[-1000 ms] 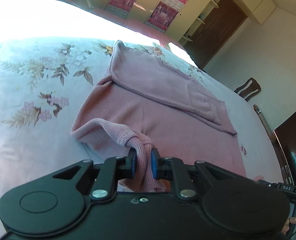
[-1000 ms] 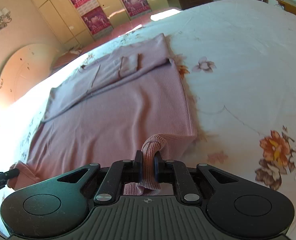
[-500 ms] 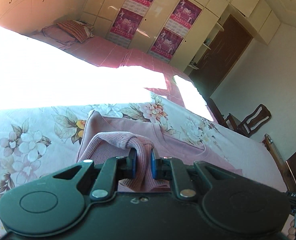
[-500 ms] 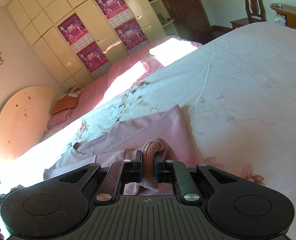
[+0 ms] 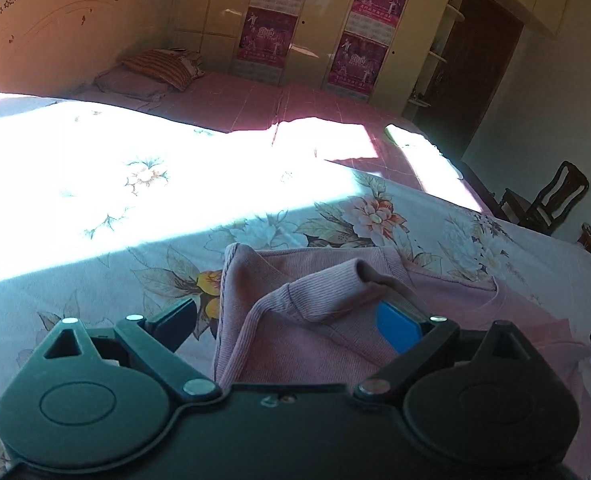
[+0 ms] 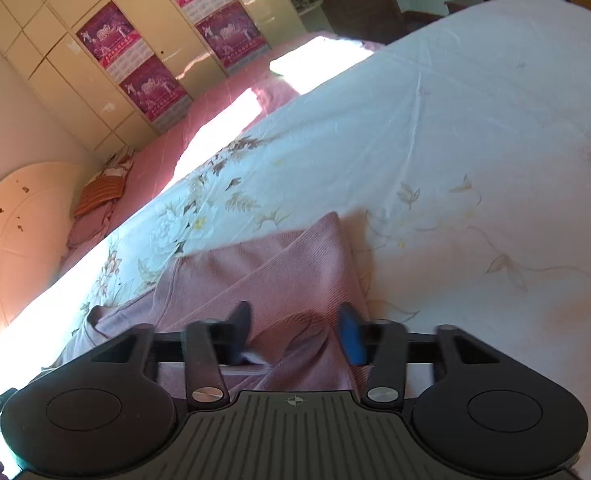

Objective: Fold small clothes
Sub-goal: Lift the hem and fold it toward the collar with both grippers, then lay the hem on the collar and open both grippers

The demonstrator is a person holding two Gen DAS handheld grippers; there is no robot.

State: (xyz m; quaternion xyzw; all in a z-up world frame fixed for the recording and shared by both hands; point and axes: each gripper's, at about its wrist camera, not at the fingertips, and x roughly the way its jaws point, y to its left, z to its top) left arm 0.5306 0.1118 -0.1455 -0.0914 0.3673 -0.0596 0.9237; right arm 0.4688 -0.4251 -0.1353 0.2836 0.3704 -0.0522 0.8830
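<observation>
Both tools stand spread, jaws wide apart, gripping nothing. The left tool hovers low over the near-left corner of the pink knit garment, whose ribbed hem lies loose between the jaws and drapes against the blue pad. The right tool sits over the garment's opposite corner, cloth bunched between its jaws but not pinched. This garment lies doubled on the flowered bed sheet, its long axis running across from one tool to the other, the fold directly beneath and just ahead of both; neither tool is clearly nearer. Next likely comes pulling back or smoothing. Wardrobe posters carry print, perhaps a calendar year, too blurred to read.
</observation>
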